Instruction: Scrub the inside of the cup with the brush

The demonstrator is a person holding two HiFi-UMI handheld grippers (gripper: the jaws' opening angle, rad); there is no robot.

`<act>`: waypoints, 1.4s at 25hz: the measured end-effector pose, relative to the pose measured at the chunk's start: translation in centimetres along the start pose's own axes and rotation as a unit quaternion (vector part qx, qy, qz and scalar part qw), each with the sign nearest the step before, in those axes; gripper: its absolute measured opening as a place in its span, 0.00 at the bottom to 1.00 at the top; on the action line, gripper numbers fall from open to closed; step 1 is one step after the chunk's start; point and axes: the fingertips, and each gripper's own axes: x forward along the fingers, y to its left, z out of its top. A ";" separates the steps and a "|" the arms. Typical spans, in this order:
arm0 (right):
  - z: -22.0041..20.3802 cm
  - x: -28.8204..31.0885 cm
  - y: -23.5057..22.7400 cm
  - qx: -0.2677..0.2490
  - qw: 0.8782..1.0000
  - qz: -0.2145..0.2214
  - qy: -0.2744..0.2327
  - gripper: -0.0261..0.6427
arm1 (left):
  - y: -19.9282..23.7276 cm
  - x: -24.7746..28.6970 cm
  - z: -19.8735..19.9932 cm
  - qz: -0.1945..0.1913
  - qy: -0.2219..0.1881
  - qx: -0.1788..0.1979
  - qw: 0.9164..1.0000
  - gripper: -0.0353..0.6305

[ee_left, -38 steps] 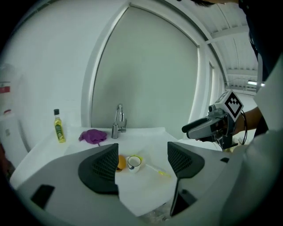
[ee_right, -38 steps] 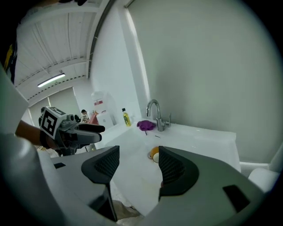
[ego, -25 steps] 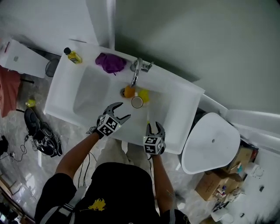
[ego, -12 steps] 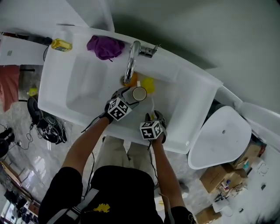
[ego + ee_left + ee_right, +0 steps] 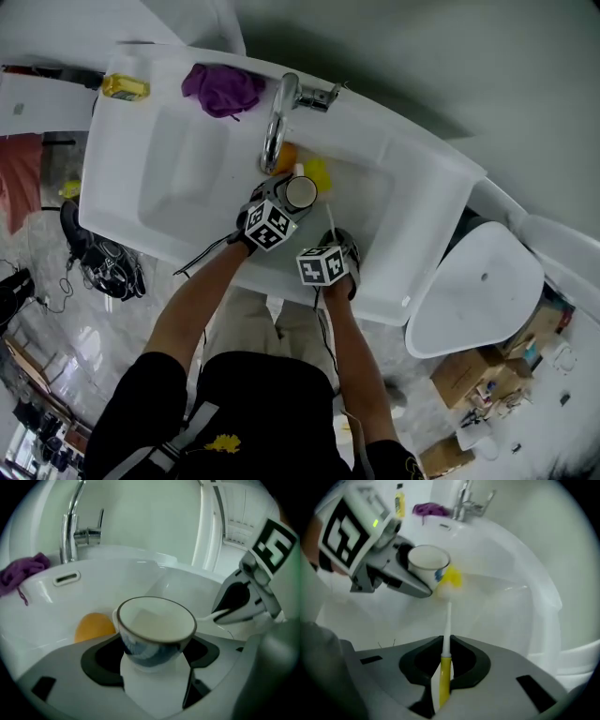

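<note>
Securing cup judged step in hand; scrub not begun.

Head view: cup found in sink basin by faucet, mouth up. Left gripper placed around it, right gripper just beside.

Left gripper view: jaws just opened wide, cup between pads, no squeeze seen. Glazed ceramic, round, blue pattern, dark rim. Likely slippery, so wall should be clamped squarely.

Right gripper view: jaws just closed on brush. Slim white stem, yellow grip, probably flexible. Tip should be steered into mouth.

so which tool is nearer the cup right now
Left. The left tool, jaws just opened wider, has the cup between them; the right tool, jaws just closed on the brush, is off to one side.
</note>
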 end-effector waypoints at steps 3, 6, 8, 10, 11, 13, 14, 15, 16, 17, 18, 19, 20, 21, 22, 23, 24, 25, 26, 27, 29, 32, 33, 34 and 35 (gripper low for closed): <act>1.2 -5.5 -2.0 0.011 0.999 0.026 -0.043 0.13 | 0.3 -3.2 1.1 0.001 -0.001 0.006 1.000 0.65; 1.6 -11.5 -3.3 -0.030 0.996 0.050 -0.070 0.13 | 0.5 -7.4 1.9 -0.003 0.008 0.016 1.000 0.65; 1.6 -15.3 -3.9 -0.067 0.993 0.054 -0.078 0.13 | 0.4 -9.8 2.1 -0.003 0.025 0.029 0.999 0.65; 1.9 -18.9 -4.3 -0.118 0.988 0.049 -0.086 0.13 | 0.4 -11.9 2.3 -0.003 0.043 0.046 0.998 0.65; 2.1 -20.4 -4.4 -0.150 0.984 0.041 -0.087 0.13 | 0.4 -12.9 2.4 -0.003 0.051 0.055 0.997 0.65; 2.8 -22.6 -4.2 -0.222 0.971 0.016 -0.084 0.13 | 0.3 -14.6 2.4 -0.008 0.064 0.071 0.995 0.65; 3.3 -23.4 -4.0 -0.259 0.962 0.001 -0.081 0.13 | 0.2 -15.4 2.3 -0.011 0.068 0.078 0.995 0.65; 3.7 -24.0 -3.8 -0.296 0.952 -0.014 -0.078 0.13 | 0.0 -16.0 2.3 -0.014 0.071 0.085 0.994 0.65; 4.1 -24.6 -3.5 -0.331 0.940 -0.030 -0.074 0.13 | -0.1 -16.6 2.4 -0.017 0.072 0.092 0.993 0.65; 4.5 -25.2 -3.2 -0.365 0.927 -0.045 -0.070 0.13 | -0.4 -17.1 2.5 -0.022 0.073 0.100 0.992 0.65; 4.9 -25.9 -2.9 -0.396 0.914 -0.059 -0.065 0.13 | -0.8 -17.7 2.6 -0.028 0.075 0.106 0.991 0.65; 5.2 -26.4 -2.7 -0.425 0.900 -0.072 -0.059 0.13 | -1.2 -18.3 2.8 -0.035 0.076 0.111 0.990 0.65; 5.5 -26.7 -2.5 -0.452 0.886 -0.085 -0.052 0.13 | -1.6 -18.9 3.1 -0.042 0.078 0.114 0.990 0.65; 5.7 -26.8 -2.4 -0.479 0.871 -0.098 -0.043 0.13 | -2.0 -19.4 3.4 -0.049 0.079 0.116 0.989 0.65; 6.0 -26.9 -2.2 -0.504 0.856 -0.111 -0.037 0.13 | -2.4 -19.8 3.8 -0.053 0.081 0.117 0.988 0.65; 6.4 -27.0 -2.0 -0.528 0.839 -0.125 -0.034 0.13 | -2.7 -20.3 4.2 -0.056 0.084 0.119 0.988 0.65; 6.9 -27.3 -1.6 -0.550 0.823 -0.139 -0.036 0.13 | -3.1 -20.6 4.5 -0.059 0.089 0.121 0.987 0.65; 7.4 -27.7 -1.1 -0.572 0.805 -0.153 -0.039 0.13 | -3.5 -20.9 4.7 -0.062 0.096 0.125 0.986 0.65; 7.7 -28.2 -0.6 -0.594 0.786 -0.163 -0.042 0.13 | -4.0 -21.1 4.8 -0.066 0.103 0.129 0.984 0.65; 8.2 -28.9 0.3 -0.608 0.774 -0.168 -0.055 0.13 | -4.5 -21.2 5.0 -0.072 0.109 0.134 0.982 0.65; 10.5 -31.3 3.3 -0.595 0.777 -0.157 -0.136 0.13 | -5.7 -21.3 5.6 -0.085 0.116 0.137 0.980 0.65; 12.0 -33.0 4.3 -0.654 0.727 -0.164 -0.135 0.13 | -6.9 -21.3 7.1 -0.093 0.113 0.142 0.979 0.65; 12.1 -32.8 3.4 -0.687 0.697 -0.175 -0.107 0.13 | -7.0 -21.2 7.6 -0.092 0.110 0.140 0.980 0.65; 12.4 -32.6 2.5 -0.709 0.675 -0.184 -0.088 0.14 | -7.0 -21.2 8.1 -0.092 0.105 0.134 0.981 0.65; 12.8 -32.4 1.4 -0.721 0.661 -0.192 -0.078 0.14 | -7.0 -21.4 8.5 -0.093 0.099 0.123 0.983 0.65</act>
